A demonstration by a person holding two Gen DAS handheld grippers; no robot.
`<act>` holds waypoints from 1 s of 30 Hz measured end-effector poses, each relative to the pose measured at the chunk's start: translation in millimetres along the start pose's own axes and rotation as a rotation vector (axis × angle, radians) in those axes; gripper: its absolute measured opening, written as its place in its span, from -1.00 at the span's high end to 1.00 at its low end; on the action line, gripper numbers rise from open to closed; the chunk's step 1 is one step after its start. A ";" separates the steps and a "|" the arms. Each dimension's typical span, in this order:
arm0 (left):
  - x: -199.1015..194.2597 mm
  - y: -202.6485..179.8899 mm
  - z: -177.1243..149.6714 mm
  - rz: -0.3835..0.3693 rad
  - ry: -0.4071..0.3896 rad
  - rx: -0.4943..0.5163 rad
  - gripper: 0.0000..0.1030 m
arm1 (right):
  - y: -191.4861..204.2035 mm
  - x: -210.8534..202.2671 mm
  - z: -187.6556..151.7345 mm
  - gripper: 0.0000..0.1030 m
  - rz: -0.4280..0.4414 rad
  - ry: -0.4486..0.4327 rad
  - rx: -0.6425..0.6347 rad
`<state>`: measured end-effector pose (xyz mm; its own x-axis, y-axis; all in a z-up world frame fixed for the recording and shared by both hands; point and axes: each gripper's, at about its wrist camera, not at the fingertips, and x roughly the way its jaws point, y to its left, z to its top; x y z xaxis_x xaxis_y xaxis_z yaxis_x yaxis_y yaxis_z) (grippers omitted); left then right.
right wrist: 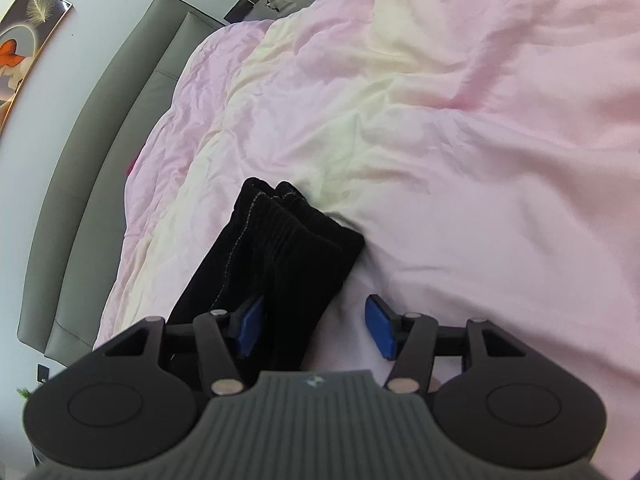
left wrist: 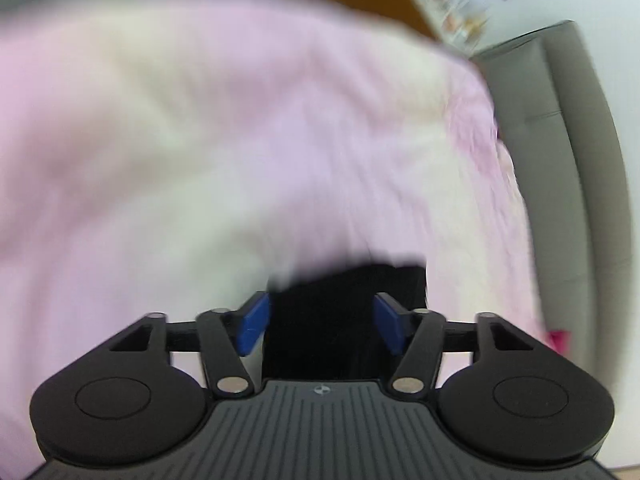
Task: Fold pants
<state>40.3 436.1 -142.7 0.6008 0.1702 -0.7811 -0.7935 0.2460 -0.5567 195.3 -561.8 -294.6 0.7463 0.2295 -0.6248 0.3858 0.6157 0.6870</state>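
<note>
— Pants: black, bunched into a long narrow strip on the pink bedspread, running away from the right gripper toward the grey headboard.

— Folded already?

— Doubled lengthwise at least, judging by the two cuffs stacked at the far end. Not yet a compact bundle, so probably a cross fold or two left.

— And the right gripper's grip?

— None. Jaws apart, blue pads clear of the cloth; near edge of the pants beside the left pad, bare bedspread under the rest of the gap.

— Left gripper?

— Jaws wide apart too. Dark cloth of the pants between them and close to the camera, no pad seen pressing on it. Rest of that view badly blurred, only pink bedspread and headboard off to the right.

— So, loose on the bed?

— Looks that way: lying flat, held by neither. Likely halfway, with fresh grabs needed for the next fold.
</note>
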 end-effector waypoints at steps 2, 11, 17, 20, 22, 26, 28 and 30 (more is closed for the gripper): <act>-27.4 -16.0 1.4 0.073 -0.140 0.138 -0.70 | 0.3 0.0 -0.5 -0.03 0.001 -0.001 0.002; -24.3 -141.2 -132.8 -0.140 -0.071 0.687 -0.63 | -4.6 -0.1 -11.4 -0.03 0.045 -0.016 0.065; 30.3 -229.2 -311.8 -0.366 0.185 0.938 -0.49 | -15.4 -4.0 -14.1 -0.03 0.095 -0.054 0.115; 53.3 -262.1 -402.4 -0.436 0.292 1.064 -0.48 | -25.7 -1.2 -16.8 -0.03 0.138 -0.070 0.182; 64.2 -278.1 -453.3 -0.471 0.342 1.134 -0.46 | -31.6 3.5 -19.4 -0.02 0.174 -0.078 0.232; 84.4 -298.5 -521.1 -0.495 0.411 1.211 -0.42 | -38.8 18.3 -24.8 0.01 0.246 -0.097 0.317; 93.7 -304.6 -542.6 -0.489 0.423 1.251 -0.42 | -38.2 27.9 -26.0 0.10 0.268 -0.098 0.329; 106.2 -306.1 -556.3 -0.467 0.453 1.275 -0.41 | -35.2 38.2 -25.3 0.17 0.274 -0.097 0.325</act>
<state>292.9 -151.9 -212.6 0.5028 -0.4172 -0.7570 0.2384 0.9088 -0.3425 196.5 -555.6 -352.1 0.8864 0.2698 -0.3762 0.3058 0.2689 0.9133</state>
